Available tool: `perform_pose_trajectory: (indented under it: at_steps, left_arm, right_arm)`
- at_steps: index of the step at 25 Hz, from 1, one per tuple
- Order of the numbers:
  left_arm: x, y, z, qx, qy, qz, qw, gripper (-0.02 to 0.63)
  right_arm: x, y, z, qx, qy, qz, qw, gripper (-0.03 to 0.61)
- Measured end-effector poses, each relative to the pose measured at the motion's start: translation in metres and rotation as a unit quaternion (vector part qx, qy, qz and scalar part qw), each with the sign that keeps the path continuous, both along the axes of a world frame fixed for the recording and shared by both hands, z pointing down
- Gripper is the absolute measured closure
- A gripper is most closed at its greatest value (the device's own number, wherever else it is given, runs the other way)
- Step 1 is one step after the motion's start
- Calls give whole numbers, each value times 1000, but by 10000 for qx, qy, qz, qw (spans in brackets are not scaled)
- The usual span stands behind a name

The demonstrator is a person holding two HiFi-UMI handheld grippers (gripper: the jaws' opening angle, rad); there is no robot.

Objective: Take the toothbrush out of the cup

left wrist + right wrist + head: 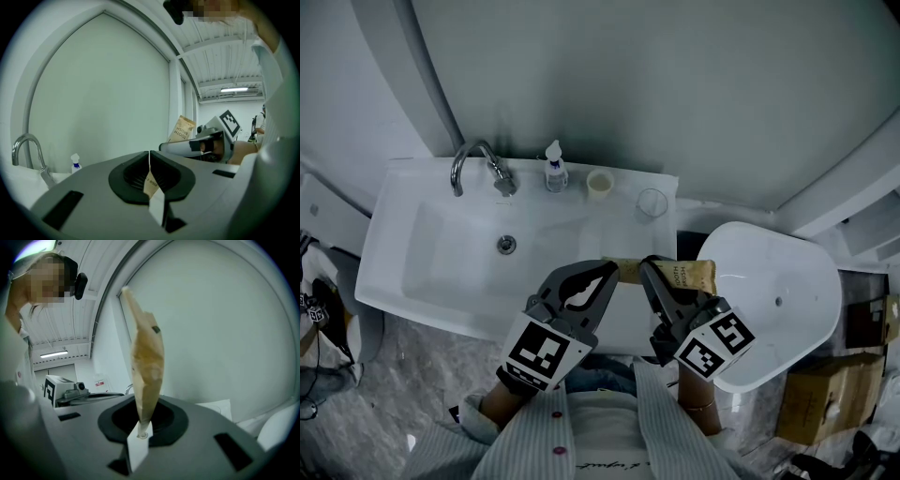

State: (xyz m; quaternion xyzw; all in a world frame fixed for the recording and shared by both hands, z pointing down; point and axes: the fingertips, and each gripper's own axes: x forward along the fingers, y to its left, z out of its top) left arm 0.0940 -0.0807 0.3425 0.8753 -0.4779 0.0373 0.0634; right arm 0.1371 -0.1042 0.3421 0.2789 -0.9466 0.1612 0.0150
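Toothbrush packet (690, 276): out of the cup (599, 184) (far side), held over the sink's (394, 234) near edge.
Left gripper (607, 272): pinching its left end.
Right gripper (654, 272): clamped further right.
Remaining: apparently little.

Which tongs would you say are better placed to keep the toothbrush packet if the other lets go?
Right, probably. The right tongs clamp the toothbrush packet nearer its middle; the left tongs pinch only its end edge.
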Motion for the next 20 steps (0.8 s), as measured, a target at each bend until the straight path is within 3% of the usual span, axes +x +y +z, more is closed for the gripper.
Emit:
perform_pose_trajectory:
  at_steps: [15, 20]
  left_arm:
    - [10, 4, -10, 203, 25, 451, 9988, 592]
    - [13, -3, -15, 545, -163, 739, 9956, 592]
  right_arm:
    - [2, 0, 3, -81, 2, -47, 10000, 537]
    - [9, -11, -3, 65, -36, 108, 9999, 537]
